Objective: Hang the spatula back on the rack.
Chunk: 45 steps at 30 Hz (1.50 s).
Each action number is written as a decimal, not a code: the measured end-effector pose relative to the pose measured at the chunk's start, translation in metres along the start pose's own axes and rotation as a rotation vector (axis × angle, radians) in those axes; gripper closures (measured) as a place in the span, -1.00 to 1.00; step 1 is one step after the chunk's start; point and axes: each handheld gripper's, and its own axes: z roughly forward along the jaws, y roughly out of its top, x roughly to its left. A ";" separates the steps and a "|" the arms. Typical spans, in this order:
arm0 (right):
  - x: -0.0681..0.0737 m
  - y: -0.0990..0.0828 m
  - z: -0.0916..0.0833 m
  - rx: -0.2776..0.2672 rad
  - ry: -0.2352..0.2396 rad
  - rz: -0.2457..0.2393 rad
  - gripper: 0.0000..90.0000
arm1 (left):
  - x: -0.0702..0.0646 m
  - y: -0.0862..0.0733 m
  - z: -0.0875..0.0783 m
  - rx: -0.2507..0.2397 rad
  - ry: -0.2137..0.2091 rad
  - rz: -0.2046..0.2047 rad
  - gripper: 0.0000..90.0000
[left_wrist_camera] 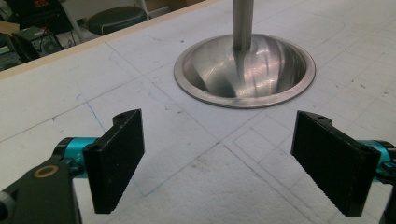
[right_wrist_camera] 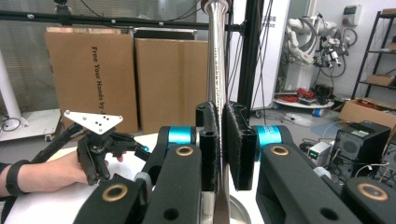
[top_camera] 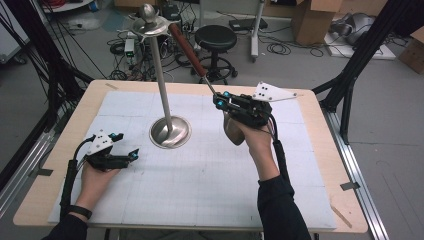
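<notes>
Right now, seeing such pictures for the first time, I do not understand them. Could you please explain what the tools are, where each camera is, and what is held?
A person holds a two-jaw hand gripper in each hand; there is no robot arm. The high view looks down on the table from above. The other two cameras ride on the grippers and look along their jaws. On the white mat stands a metal stand with a round base. The left gripper rests open on the mat near that base, holding nothing. The right gripper is shut on the thin metal shaft of a long utensil with a brown handle, which points toward the stand's top.
</notes>
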 end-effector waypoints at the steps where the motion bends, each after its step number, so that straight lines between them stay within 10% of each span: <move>1: 0.000 0.000 0.001 0.001 -0.002 -0.002 0.88 | 0.000 0.000 0.000 0.000 0.001 -0.001 -0.60; 45: 0.000 -0.018 0.067 0.089 -0.012 0.016 0.88 | -0.001 0.000 0.000 0.000 -0.002 0.003 -0.60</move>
